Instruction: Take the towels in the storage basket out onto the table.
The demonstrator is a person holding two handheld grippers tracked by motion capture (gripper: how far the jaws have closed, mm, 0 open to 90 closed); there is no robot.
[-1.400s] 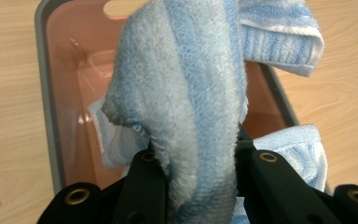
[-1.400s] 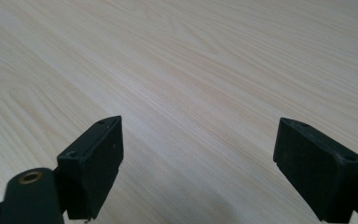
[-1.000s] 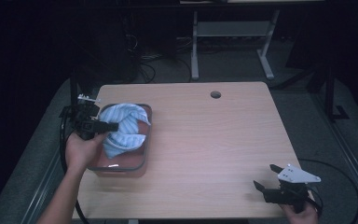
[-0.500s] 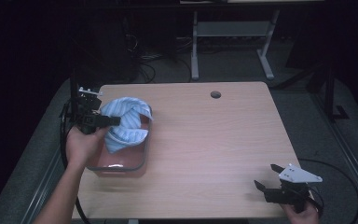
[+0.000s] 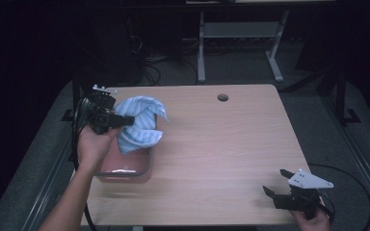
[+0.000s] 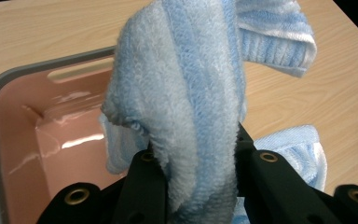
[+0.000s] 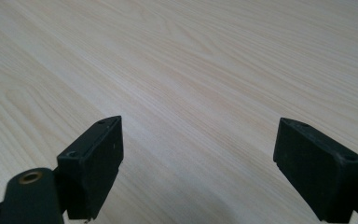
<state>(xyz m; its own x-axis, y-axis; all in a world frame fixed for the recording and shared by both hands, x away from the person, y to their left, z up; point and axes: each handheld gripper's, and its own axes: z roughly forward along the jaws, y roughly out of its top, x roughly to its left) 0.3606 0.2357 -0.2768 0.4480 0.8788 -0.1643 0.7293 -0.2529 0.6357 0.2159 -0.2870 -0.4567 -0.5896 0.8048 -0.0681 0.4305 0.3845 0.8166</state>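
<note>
- One light-blue and white striped terry towel (image 6: 186, 107), bunched, hangs from the left tool (image 5: 120, 120) above the far end of the tub, its loose end drooping toward the table beside it.
- Judged by its folds, the towel is soft, light and limp: it should sag and swing, not slip; a pinch on a thick bunched fold, as here, looks safest.
- The left tool's jaws are clamped on that fold.
- One pink plastic rectangular tub with a grey rim (image 6: 9, 81) sits at the left edge of the light wooden table (image 5: 221, 159); what shows of its inside looks bare.
- The right tool (image 5: 280, 184) rests at the near right corner, jaws wide apart, holding nothing.
</note>
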